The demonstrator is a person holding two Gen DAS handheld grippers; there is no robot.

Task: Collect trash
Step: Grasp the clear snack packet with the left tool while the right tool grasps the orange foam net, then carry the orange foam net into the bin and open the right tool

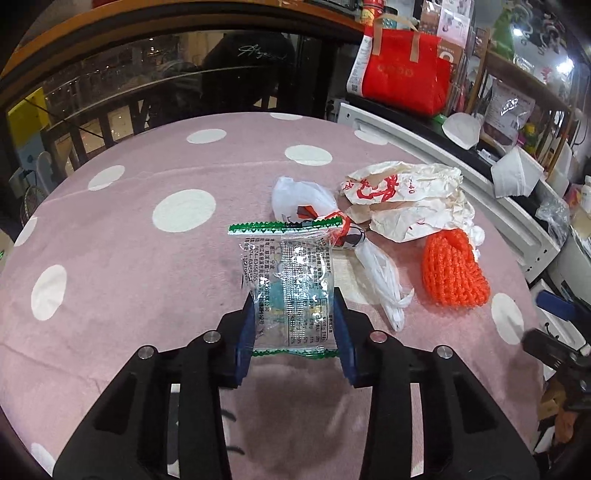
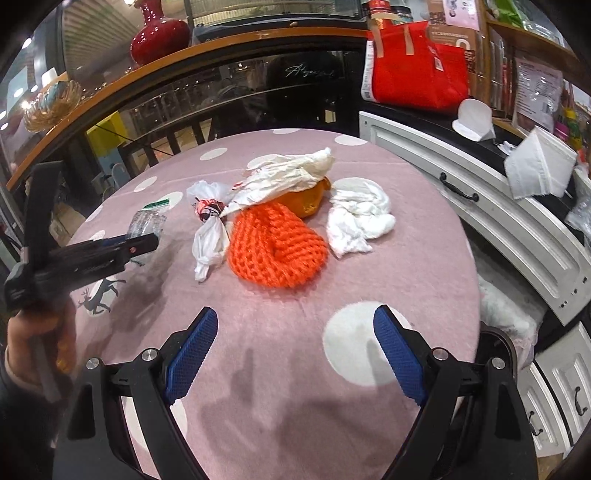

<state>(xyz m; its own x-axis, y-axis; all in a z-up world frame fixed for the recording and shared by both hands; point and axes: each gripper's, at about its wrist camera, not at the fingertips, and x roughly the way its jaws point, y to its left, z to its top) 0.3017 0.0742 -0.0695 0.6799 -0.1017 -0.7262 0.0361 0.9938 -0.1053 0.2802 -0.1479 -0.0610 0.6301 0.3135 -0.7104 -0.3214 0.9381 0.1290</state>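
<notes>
on the pink polka-dot tablecloth (image 2: 295, 332), left gripper (image 1: 295, 332) pinches a clear green-edged snack wrapper (image 1: 286, 280); right gripper (image 2: 295, 350) spread, empty; orange foam net (image 2: 277, 251), crumpled white tissue (image 2: 358, 214) remain uncollected.

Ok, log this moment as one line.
left tongs: shut on clear wrapper | right tongs: open, nothing between | orange net: on cloth

Looks like a small shop or stall inside a mall, part lived-in. Evidence: glass-fronted display counter with a wooden top (image 2: 229, 40) carrying a glossy red ceramic vase (image 2: 159, 31) and a gold glass bowl (image 2: 51, 105); open wooden shelves (image 1: 524, 74) packed with bagged goods; red fabric tote bag (image 2: 417, 70); white panelled drawer cabinet (image 2: 491, 221); round worktop under a pink polka-dot cloth (image 2: 369, 277).
</notes>
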